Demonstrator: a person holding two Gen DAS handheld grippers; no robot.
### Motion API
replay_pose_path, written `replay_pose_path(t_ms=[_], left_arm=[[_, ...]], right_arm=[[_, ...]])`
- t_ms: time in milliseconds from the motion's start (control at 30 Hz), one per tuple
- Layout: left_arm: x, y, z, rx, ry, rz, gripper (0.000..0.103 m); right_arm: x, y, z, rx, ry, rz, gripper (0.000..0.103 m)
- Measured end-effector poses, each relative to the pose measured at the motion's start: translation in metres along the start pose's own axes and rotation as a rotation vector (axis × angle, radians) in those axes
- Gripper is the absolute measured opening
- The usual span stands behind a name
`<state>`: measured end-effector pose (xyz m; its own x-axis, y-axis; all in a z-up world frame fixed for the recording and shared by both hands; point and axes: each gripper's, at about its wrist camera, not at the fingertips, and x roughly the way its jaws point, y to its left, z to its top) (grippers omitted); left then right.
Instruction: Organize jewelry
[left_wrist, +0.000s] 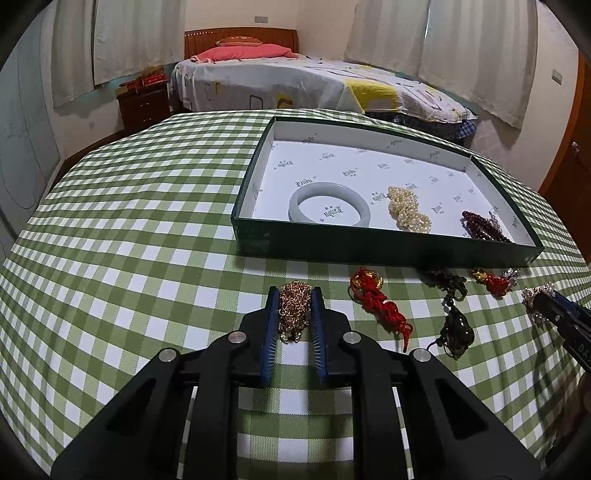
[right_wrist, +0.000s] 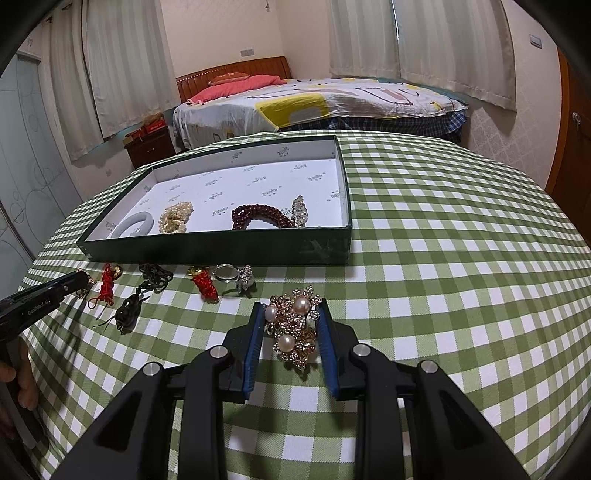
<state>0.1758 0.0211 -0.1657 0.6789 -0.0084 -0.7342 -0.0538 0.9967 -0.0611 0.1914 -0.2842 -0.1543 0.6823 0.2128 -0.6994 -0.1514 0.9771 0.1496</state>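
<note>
My left gripper (left_wrist: 294, 293) is shut on a bunched gold chain (left_wrist: 293, 308) just above the checked cloth. My right gripper (right_wrist: 291, 308) is shut on a gold brooch cluster with pearls (right_wrist: 295, 328). The green box (left_wrist: 388, 251) with a white lining holds a pale jade bangle (left_wrist: 328, 203), a pearl bracelet (left_wrist: 408, 208) and a dark red bead bracelet (left_wrist: 484, 227); a crystal piece (right_wrist: 299, 210) lies beside the beads. On the cloth before the box lie a red knotted charm (left_wrist: 376, 302), a dark pendant on cord (left_wrist: 456, 328), a small red charm (left_wrist: 493, 282) and a silver ring piece (right_wrist: 236, 277).
The table wears a green and white checked cloth (left_wrist: 129, 258). The box stands at the far middle of it. A bed (left_wrist: 295, 81) and a wooden nightstand (left_wrist: 144, 103) stand behind the table. Curtains hang along the walls.
</note>
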Motion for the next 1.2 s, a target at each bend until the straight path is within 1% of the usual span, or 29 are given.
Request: replay_pose_path(t_ms=[267, 333, 367, 400, 533, 833, 867, 900, 933, 967, 1000, 1100, 1200], left_arm=[[-0.01, -0.001, 0.0, 0.005, -0.019, 0.004, 0.017], [-0.013, -0.001, 0.0, 0.007, -0.025, 0.003, 0.017], [-0.015, -0.002, 0.001, 0.009, -0.029, 0.003, 0.017], [-0.017, -0.002, 0.001, 0.01, -0.034, 0.002, 0.017], [-0.021, -0.004, 0.0, 0.018, -0.042, 0.003, 0.017], [-0.024, -0.003, -0.003, 0.016, -0.042, 0.0, 0.017], [-0.024, -0.004, -0.003, 0.017, -0.042, 0.0, 0.017], [-0.024, -0.004, -0.003, 0.018, -0.042, 0.0, 0.017], [-0.024, -0.005, -0.003, 0.018, -0.042, 0.0, 0.017], [-0.024, -0.005, -0.003, 0.018, -0.042, 0.0, 0.017], [-0.024, -0.005, -0.003, 0.017, -0.042, 0.0, 0.017], [-0.023, -0.005, -0.003, 0.018, -0.04, 0.0, 0.017], [-0.022, -0.007, -0.004, 0.021, -0.035, -0.001, 0.017]], right_arm=[[-0.003, 0.002, -0.001, 0.0, -0.005, 0.008, 0.029], [-0.005, 0.003, -0.001, -0.002, -0.009, 0.013, 0.018], [-0.006, 0.004, -0.001, -0.005, -0.009, 0.018, 0.014], [-0.007, 0.005, -0.001, -0.006, -0.012, 0.019, 0.014], [-0.008, 0.007, 0.0, -0.01, -0.014, 0.017, 0.012], [-0.01, 0.003, -0.004, 0.009, -0.013, 0.032, 0.013], [-0.01, 0.002, -0.004, 0.012, -0.012, 0.033, 0.016], [-0.009, 0.002, -0.004, 0.014, -0.007, 0.035, 0.023], [-0.008, 0.002, -0.004, 0.016, -0.004, 0.034, 0.028], [-0.007, 0.001, -0.005, 0.019, -0.002, 0.027, 0.039], [-0.005, 0.001, -0.005, 0.021, 0.0, 0.023, 0.046], [-0.002, 0.0, -0.004, 0.02, 0.01, 0.015, 0.049], [0.008, -0.002, 0.0, 0.024, 0.047, 0.01, 0.05]])
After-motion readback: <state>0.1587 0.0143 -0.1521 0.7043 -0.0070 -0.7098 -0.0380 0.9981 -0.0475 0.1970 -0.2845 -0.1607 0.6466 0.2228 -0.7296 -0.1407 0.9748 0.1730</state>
